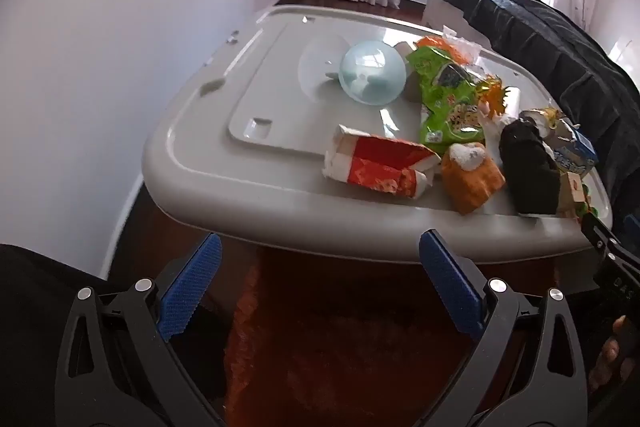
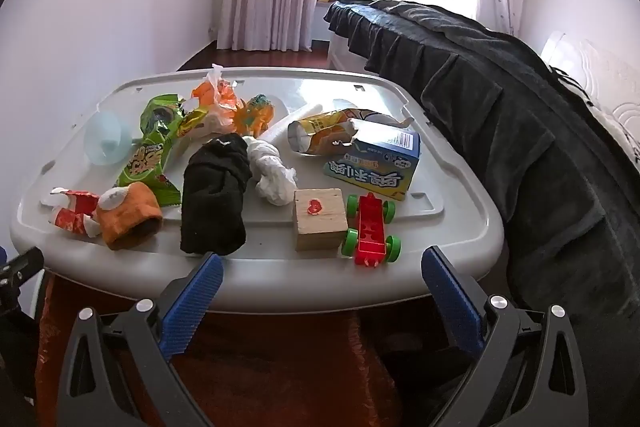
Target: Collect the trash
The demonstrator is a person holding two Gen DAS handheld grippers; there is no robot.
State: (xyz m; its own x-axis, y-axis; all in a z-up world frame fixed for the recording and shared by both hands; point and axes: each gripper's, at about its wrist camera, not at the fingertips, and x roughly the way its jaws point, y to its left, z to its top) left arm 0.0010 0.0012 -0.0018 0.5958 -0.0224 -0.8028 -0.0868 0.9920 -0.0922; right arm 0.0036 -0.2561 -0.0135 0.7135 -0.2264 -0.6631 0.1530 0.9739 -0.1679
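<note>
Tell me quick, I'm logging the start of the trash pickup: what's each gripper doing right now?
Left gripper: open, holding nothing, short of the grey lid.
Right gripper: open, holding nothing, at the lid's near edge.

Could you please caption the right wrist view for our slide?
Open right gripper hovers before a grey lid strewn with wrappers, a blue carton, black sock, wooden block and toy car.

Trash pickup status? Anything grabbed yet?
Done: nothing visibly collected.
In hand: nothing; the left claw and right claw are open and empty, short of the grey lid.
Left: the green snack bag, crumpled tissue, red wrapper and blue carton lie there.
</note>
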